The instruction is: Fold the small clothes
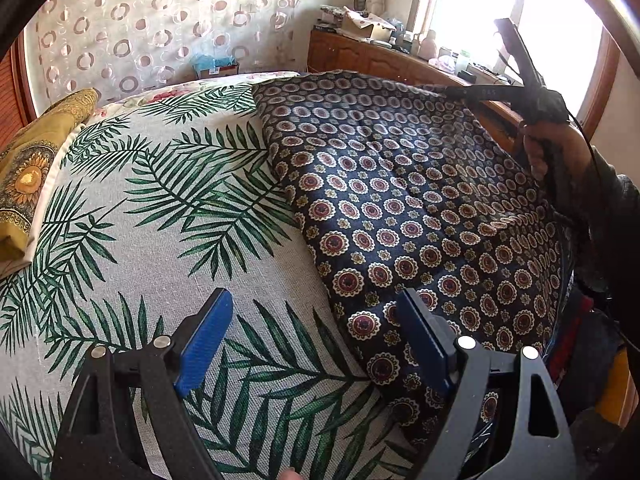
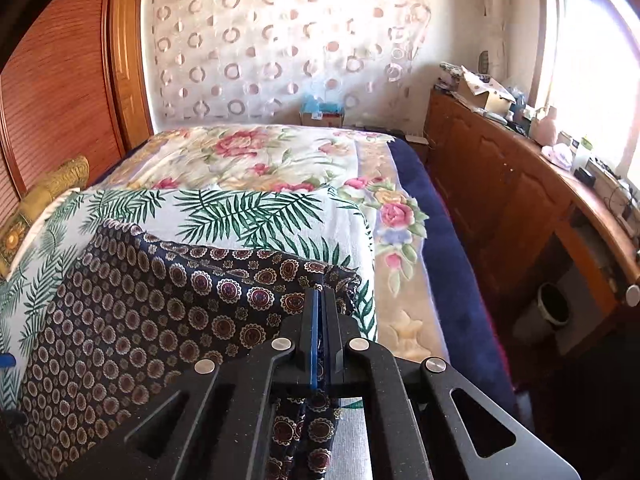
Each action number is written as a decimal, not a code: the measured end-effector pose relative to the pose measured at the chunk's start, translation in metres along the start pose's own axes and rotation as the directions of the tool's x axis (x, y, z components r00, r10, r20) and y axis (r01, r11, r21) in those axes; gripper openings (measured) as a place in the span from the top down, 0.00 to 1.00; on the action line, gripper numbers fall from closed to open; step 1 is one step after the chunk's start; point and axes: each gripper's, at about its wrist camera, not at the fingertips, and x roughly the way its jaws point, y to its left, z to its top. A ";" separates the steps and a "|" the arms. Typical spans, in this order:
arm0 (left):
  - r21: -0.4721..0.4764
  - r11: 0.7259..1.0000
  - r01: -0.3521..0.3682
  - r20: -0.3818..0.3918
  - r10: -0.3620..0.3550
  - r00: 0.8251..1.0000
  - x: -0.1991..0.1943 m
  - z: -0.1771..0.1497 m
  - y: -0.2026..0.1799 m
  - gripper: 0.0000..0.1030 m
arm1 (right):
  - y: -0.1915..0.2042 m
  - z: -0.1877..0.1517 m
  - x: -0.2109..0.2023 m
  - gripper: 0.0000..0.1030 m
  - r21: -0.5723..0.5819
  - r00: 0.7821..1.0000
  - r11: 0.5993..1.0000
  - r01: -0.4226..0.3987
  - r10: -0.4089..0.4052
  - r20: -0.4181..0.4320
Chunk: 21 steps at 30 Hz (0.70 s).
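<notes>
The garment (image 1: 420, 216) is lying on the sheet (image 1: 160, 208) covering the near part of the bed (image 2: 440, 216), toward its right side, with the pillow (image 1: 28, 184) sitting at the sheet's far left edge. The left tool (image 1: 316, 340) is hovering over the garment's near left edge, its fingers spread to either side of that edge, while the right tool (image 2: 320, 308) is gripping the garment's far right corner. The cabinet (image 2: 500, 200) is standing to the right of the bed, beneath the window (image 2: 592, 60), and the curtain (image 2: 280, 48) is hanging behind the bed.

I see a smooth printed cloth (image 1: 420, 216), a coarse-woven palm sheet (image 1: 160, 208), matt black plastic grippers (image 2: 320, 300) with blue ribbed pads (image 1: 206, 342), and a glossy wood cabinet (image 2: 500, 200).
</notes>
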 end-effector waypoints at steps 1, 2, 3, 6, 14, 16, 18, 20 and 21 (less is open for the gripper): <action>0.001 1.000 0.001 -0.001 -0.001 1.000 0.000 0.000 0.000 0.18 | 0.002 -0.001 -0.001 0.99 -0.002 1.000 1.000 0.005 -0.005 -0.009; 0.003 1.000 0.001 -0.001 -0.001 1.000 0.000 0.000 -0.001 0.18 | 0.003 -0.002 -0.003 0.98 -0.005 1.000 1.000 -0.001 0.001 -0.011; 0.004 1.000 0.001 0.000 -0.001 1.000 -0.001 0.001 -0.001 0.18 | 0.004 -0.003 -0.006 0.91 -0.014 1.000 1.000 -0.009 0.009 -0.014; 0.006 1.000 0.005 0.001 -0.005 1.000 -0.001 0.002 -0.002 0.18 | 0.009 -0.012 -0.020 0.65 -0.036 1.000 0.999 -0.011 0.010 -0.016; 0.004 1.000 0.010 0.003 -0.010 1.000 -0.002 0.002 -0.001 0.18 | 0.026 -0.073 -0.082 0.46 -0.049 0.999 0.998 -0.045 0.044 -0.023; 0.005 1.000 0.010 0.002 -0.010 1.000 -0.002 0.002 -0.001 0.18 | 0.028 -0.087 -0.095 0.46 -0.033 0.998 0.998 -0.049 0.048 -0.043; 0.006 1.000 0.011 -0.001 -0.011 1.000 -0.002 0.002 -0.002 0.18 | 0.029 -0.101 -0.103 0.46 -0.010 0.997 0.999 -0.042 0.041 -0.065; 0.009 1.000 0.008 -0.003 -0.008 1.000 -0.002 0.001 -0.002 0.18 | 0.031 -0.113 -0.110 0.46 -0.002 0.996 0.999 -0.046 0.045 -0.083; 0.009 1.000 0.011 -0.003 -0.011 1.000 -0.003 0.001 -0.002 0.18 | 0.031 -0.118 -0.114 0.46 -0.001 0.996 0.999 -0.041 0.040 -0.084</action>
